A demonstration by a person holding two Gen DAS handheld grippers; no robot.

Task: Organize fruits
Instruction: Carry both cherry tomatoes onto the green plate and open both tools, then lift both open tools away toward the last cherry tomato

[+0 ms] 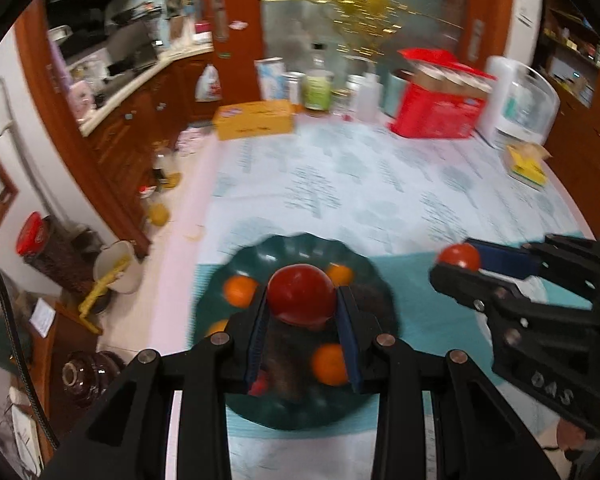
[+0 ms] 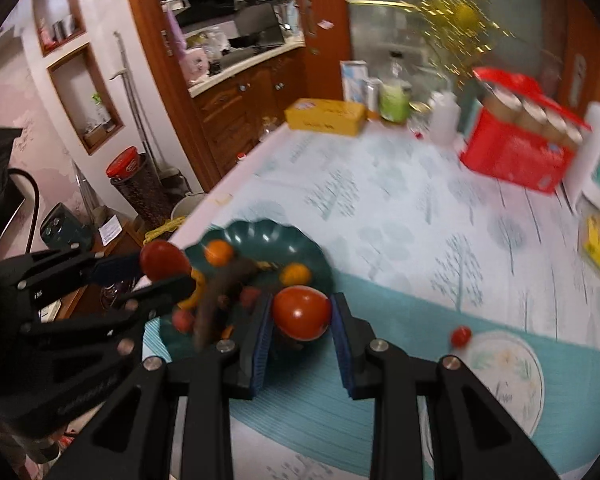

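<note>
Red, round tomatoes show no long axis. Left gripper (image 1: 302,312) jaws clamp one tomato (image 1: 301,294) at lower centre, above the green plate (image 1: 212,300). Right gripper (image 2: 300,320) jaws clamp another tomato (image 2: 301,312).

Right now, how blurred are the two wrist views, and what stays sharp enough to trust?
Left wrist view: motion blur smears the dark green scalloped plate and the round red tomato; the left tool looks crisp. Right wrist view: the far red carton streaks; the right tool and its tomato stay fairly sharp.
</note>
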